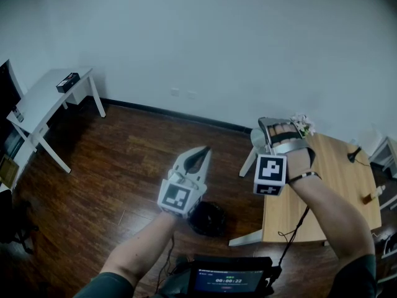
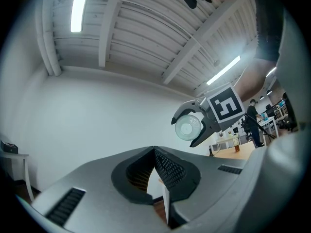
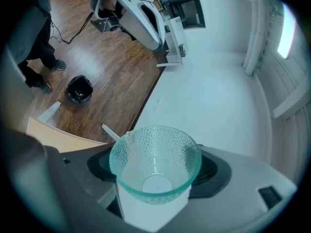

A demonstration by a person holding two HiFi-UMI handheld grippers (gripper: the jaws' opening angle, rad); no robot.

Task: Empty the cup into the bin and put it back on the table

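A clear, dimpled glass cup (image 3: 155, 161) sits between the jaws of my right gripper (image 3: 154, 176), which is shut on it. Its mouth faces the camera and it looks empty. In the left gripper view the cup's (image 2: 188, 126) round base shows inside the right gripper (image 2: 190, 128). In the head view the right gripper (image 1: 280, 129) hangs above the far left corner of the wooden table (image 1: 322, 191). The black bin (image 1: 208, 219) stands on the floor left of the table and shows again as the bin (image 3: 79, 90). My left gripper (image 1: 203, 150) is raised over the floor, shut and empty (image 2: 154, 150).
A white desk (image 1: 46, 98) stands at the far left by the wall. A small bunch of flowers (image 1: 302, 125) sits on the wooden table's far edge. A screen (image 1: 229, 281) is at my waist. A person's legs (image 3: 34, 57) show near the bin.
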